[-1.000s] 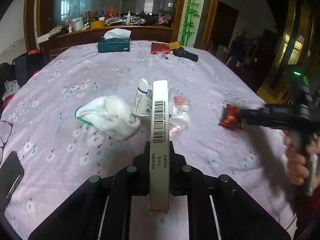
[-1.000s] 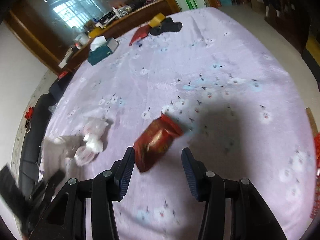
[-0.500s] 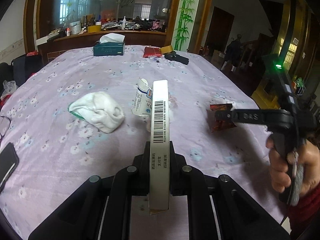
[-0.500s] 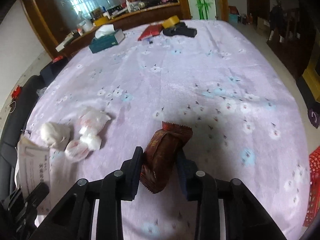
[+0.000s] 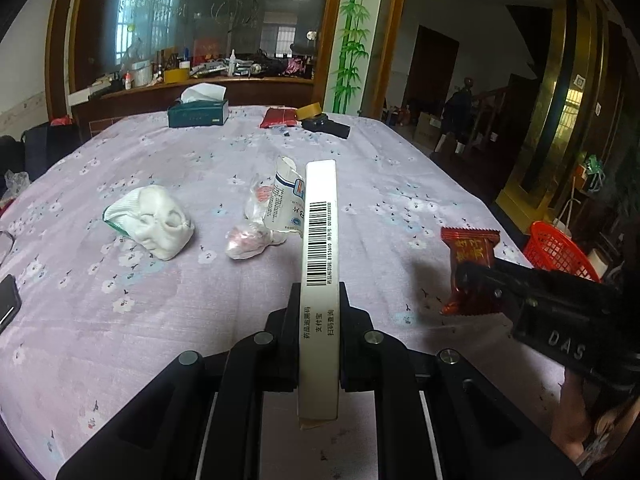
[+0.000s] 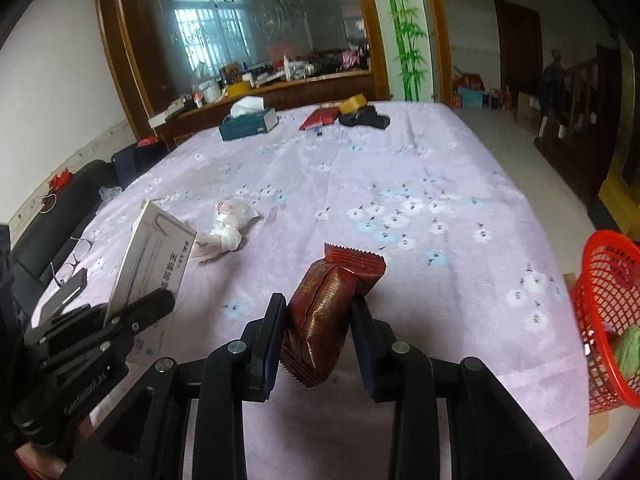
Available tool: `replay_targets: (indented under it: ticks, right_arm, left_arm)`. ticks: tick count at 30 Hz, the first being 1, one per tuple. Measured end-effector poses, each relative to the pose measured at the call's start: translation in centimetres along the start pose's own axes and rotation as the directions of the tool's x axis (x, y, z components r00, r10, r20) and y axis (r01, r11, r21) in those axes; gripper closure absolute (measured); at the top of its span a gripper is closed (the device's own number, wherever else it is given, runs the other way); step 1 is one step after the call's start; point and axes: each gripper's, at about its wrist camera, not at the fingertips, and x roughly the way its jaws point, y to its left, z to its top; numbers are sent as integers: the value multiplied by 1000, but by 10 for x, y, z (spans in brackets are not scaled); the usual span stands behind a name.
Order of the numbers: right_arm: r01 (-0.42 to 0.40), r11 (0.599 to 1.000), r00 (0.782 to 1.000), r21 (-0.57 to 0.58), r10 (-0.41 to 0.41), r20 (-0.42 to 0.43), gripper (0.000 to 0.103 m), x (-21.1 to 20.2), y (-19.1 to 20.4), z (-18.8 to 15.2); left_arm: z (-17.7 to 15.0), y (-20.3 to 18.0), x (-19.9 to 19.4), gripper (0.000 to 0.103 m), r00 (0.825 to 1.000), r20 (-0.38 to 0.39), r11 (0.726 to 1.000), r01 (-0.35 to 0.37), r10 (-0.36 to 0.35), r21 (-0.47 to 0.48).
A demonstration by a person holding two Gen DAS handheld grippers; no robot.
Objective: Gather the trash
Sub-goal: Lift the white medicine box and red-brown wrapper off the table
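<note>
I have both grippers loaded: my left gripper (image 5: 318,308) is clamped on a flat white box (image 5: 320,248) held edge-up, barcode toward the camera, and my right gripper (image 6: 320,320) is pinched on a dark red snack wrapper (image 6: 330,312), both lifted clear of the lilac floral cloth (image 6: 400,168). The step in hand, as I judge it, is carrying these to the red basket (image 6: 608,280) that sits off the right edge of the table, lower than the tabletop. To do it well I would take the wrapper over first, since that hand is nearer, keep the squeeze light but steady because the foil is slick and puffy, bring it right over the basket's mouth before letting go, and drop from low so it does not bounce off the rim. The box sticks far out past my fingers, so I would keep it from swinging into the right gripper as the hands cross. Counting: two pieces in hand, one basket with something green already in it, and on the cloth one crumpled white wad (image 5: 154,222), one torn blue-and-white packet (image 5: 286,200) and what look like two small clear bags (image 5: 248,240) bunched beside it. At the far end lie one tissue box (image 5: 198,114), a red packet, a tape roll and a black object, probably not trash.
</note>
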Motion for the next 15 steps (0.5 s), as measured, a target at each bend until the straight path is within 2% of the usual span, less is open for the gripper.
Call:
replay_targets:
  ticks: [4,10,15]
  right_arm:
    - [1,1000,1000,29,-1,-15,68,0,-9,-8]
    - [-6,999,1000,34,6,6,68,-11,-11,-13]
    - [-8,1000,1000,28,8,6,68,-16,-9,-18]
  left_arm:
    - [-3,-8,3,91,1000,-10,1000,-26,26,18]
    - [-10,-14,5,91,998,-9,997,-67,68,33]
    - [-11,-20,7,91,997,-13,996,-72,73,52]
